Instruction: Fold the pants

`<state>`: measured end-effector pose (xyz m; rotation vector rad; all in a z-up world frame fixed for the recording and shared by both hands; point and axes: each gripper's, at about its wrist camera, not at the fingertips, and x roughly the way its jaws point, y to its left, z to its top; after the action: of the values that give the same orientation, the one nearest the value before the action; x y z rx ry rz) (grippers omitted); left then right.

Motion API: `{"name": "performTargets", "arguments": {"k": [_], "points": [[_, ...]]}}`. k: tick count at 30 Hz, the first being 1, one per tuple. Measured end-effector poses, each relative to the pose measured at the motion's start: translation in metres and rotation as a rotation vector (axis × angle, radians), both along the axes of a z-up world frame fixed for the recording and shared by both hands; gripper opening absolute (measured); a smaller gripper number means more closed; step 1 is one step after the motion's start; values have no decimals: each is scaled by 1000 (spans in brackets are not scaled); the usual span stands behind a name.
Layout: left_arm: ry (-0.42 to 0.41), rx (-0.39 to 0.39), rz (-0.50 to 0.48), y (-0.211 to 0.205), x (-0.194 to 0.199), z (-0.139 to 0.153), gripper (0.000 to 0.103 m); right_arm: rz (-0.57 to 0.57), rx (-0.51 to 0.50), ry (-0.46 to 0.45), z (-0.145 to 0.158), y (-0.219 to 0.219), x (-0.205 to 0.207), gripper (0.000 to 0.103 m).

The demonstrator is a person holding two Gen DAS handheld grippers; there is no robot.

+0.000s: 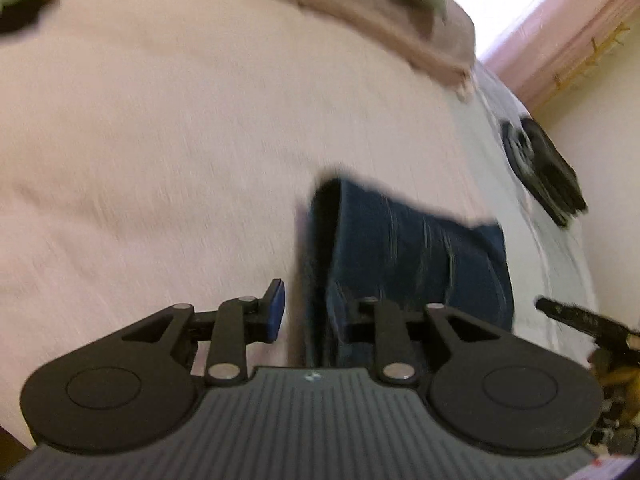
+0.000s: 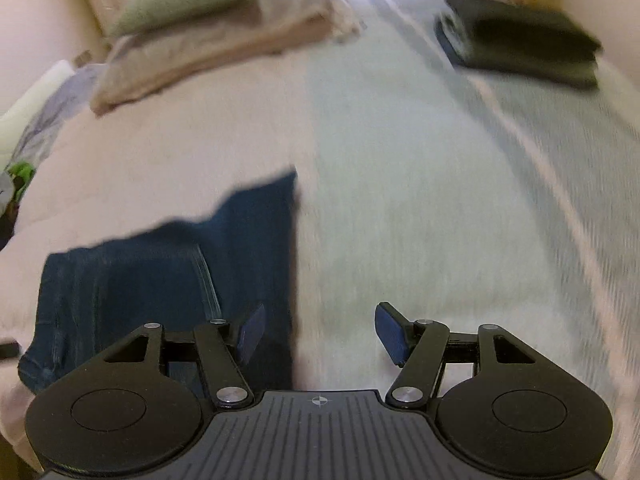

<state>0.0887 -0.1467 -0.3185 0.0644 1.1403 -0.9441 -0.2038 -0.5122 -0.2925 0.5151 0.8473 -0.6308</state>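
Jeans (image 2: pixel 168 276) lie folded into a compact stack near the bed's (image 2: pixel 400 200) front edge, so folding looks nearly done. Left gripper (image 1: pixel 316 316) is clamped on the denim fold; right gripper (image 2: pixel 320 334) is spread, holding nothing.

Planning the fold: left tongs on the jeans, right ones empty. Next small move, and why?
Probably shift the right tongs left onto the jeans and close: they stand open, mostly over the bedspread, while the left tongs seem to pinch the fold alone.
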Motion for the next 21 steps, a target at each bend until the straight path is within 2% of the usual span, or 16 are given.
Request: {"name": "performTargets", "arguments": {"k": [2, 4, 6, 7, 10, 12, 13, 15, 18, 21], "points": [[-74, 2, -51, -23, -1, 15, 21, 40, -40, -16, 4, -3, 10, 40], [-153, 7, -156, -59, -16, 21, 21, 83, -45, -24, 1, -9, 25, 20], [-181, -6, -245, -91, -29, 12, 19, 108, -46, -59, -5, -16, 40, 15], [-185, -7, -271, -103, -33, 4, 19, 114, -48, -64, -9, -19, 46, 14], [-219, 78, -263, -124, -32, -42, 15, 169, -36, -60, -34, -29, 69, 14], [-194, 65, -225, -124, -26, -62, 14, 202, -9, -9, -64, -39, 81, 14], [-185, 62, -215, -123, -24, -62, 13, 210, 3, -8, -71, -44, 82, 14], [-187, 67, -196, -120, -24, -51, 13, 211, 7, -10, -66, -49, 80, 14], [-241, 81, -200, -97, -34, -22, 12, 146, -6, 1, -41, -47, 57, 15], [-243, 106, -222, -70, -53, -5, 12, 162, -3, -29, -14, -24, 21, 15]]}}
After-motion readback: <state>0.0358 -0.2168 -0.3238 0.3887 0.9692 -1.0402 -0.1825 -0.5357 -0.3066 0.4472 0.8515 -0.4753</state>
